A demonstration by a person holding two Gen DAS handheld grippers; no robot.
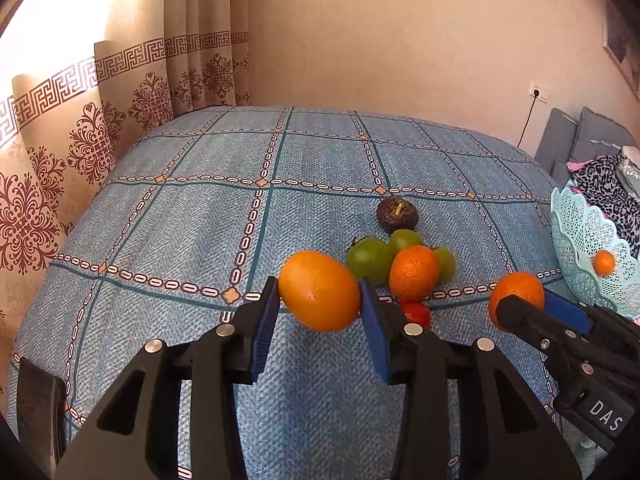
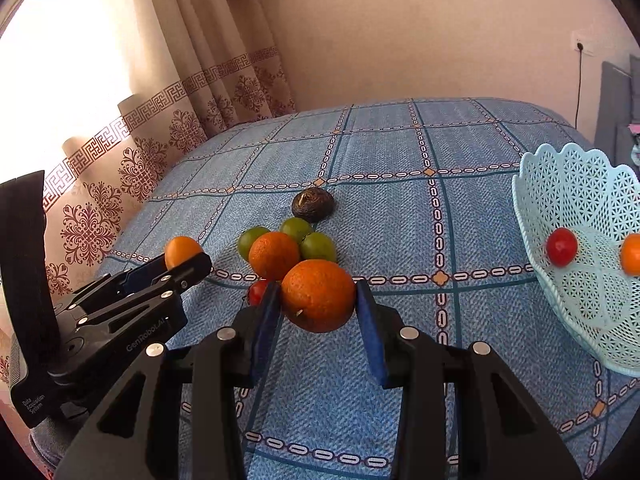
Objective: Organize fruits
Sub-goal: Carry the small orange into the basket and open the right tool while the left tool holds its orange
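My right hand-held gripper [image 2: 318,304] is clamped on a round, pitted orange mandarin [image 2: 318,295], blue pads pressing both flanks, fruit lifted clear of the blue checked tablecloth [image 2: 400,380] on the counter. My left hand-held gripper [image 1: 320,300] is likewise closed on a smooth, slightly oval orange citrus fruit [image 1: 319,290], its long axis running roughly across the jaws, also off the cloth as far as I can judge. Just beyond both fruits sits the remaining pile: a second pitted orange mandarin [image 2: 274,255], three glossy green round fruits [image 2: 318,246] touching it, a small red tomato-like fruit [image 2: 257,292] half hidden behind my right gripper's left pad, and further back, slightly apart, a dark wrinkled brown fruit [image 2: 313,204]. The target, a pale turquoise perforated plastic basket [image 2: 576,184], stands to the right of both grippers and a little further off, already holding a small red fruit [image 2: 561,246] and a small orange fruit [image 2: 631,254]. The right gripper is plainly the nearer one; the left lies beyond it on the far side from the basket. Judgement: right should travel rightward and release first, so the left does not have to cross it. Risk: the basket's tall scalloped rim needs clearing before release.
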